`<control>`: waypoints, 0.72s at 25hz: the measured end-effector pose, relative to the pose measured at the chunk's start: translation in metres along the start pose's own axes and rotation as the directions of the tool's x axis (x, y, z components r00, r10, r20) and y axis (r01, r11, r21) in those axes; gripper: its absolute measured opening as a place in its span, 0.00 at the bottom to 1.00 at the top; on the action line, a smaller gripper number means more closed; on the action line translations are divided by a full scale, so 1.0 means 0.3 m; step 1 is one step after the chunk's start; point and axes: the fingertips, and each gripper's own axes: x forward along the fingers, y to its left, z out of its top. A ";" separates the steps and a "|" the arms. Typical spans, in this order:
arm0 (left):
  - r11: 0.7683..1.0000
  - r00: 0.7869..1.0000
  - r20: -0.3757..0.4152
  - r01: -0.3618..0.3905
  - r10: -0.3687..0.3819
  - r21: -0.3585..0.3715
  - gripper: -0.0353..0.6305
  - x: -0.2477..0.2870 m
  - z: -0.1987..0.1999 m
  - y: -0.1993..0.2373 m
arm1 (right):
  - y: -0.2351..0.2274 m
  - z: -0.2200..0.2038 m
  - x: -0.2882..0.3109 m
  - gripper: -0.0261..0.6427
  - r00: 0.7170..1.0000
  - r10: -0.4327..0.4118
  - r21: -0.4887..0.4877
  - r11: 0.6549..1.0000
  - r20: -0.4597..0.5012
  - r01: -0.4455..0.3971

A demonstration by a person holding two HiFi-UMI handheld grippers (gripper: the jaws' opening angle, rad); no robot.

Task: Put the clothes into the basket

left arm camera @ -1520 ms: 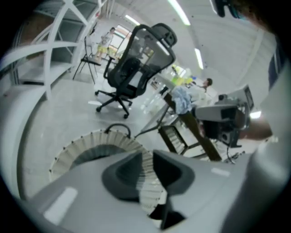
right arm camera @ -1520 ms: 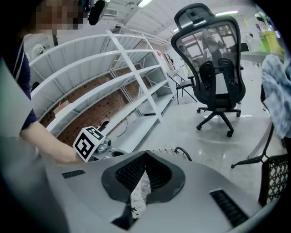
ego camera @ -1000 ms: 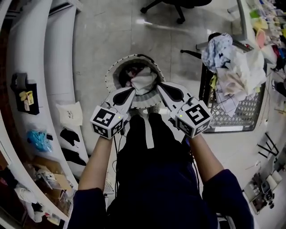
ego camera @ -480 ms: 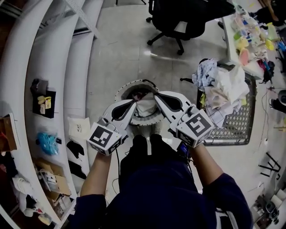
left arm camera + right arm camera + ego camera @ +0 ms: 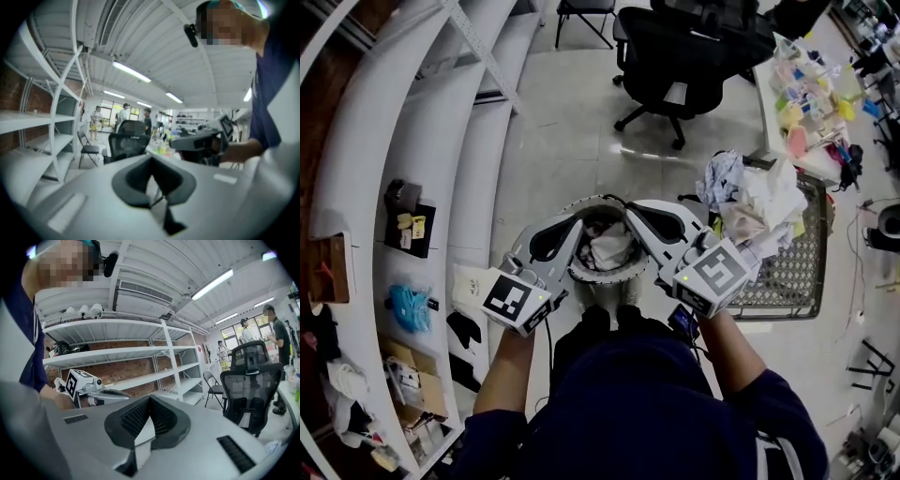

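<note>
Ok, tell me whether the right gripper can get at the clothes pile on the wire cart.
Probably yes: the right gripper hangs beside the clothes pile, heaped uncovered on the wire cart, nothing between them. Its fingers are shut.

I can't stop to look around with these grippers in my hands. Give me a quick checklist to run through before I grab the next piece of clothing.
1. Left claw empty: ok, it is shut on nothing.
2. Right claw empty: ok, it is shut on nothing.
3. Claws open for a grab: not ok, both are shut.
4. More to pick up: ok, a pile of clothes lies on the wire cart to the right.
5. Basket close by: ok, it stands directly below both claws.
6. Room in the basket: cannot tell. Garments show inside, but its depth is hidden.
</note>
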 end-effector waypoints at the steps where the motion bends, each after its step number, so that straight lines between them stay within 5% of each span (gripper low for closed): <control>1: 1.000 1.000 0.008 -0.004 0.004 0.009 0.06 -0.007 0.020 -0.002 | 0.004 0.011 -0.008 0.05 1.000 0.000 -0.006 1.000 0.003 0.000; 18: 0.997 0.997 0.068 -0.036 0.031 0.065 0.06 -0.090 0.151 -0.028 | 0.088 0.108 -0.015 0.05 0.999 0.032 -0.057 0.998 0.043 -0.030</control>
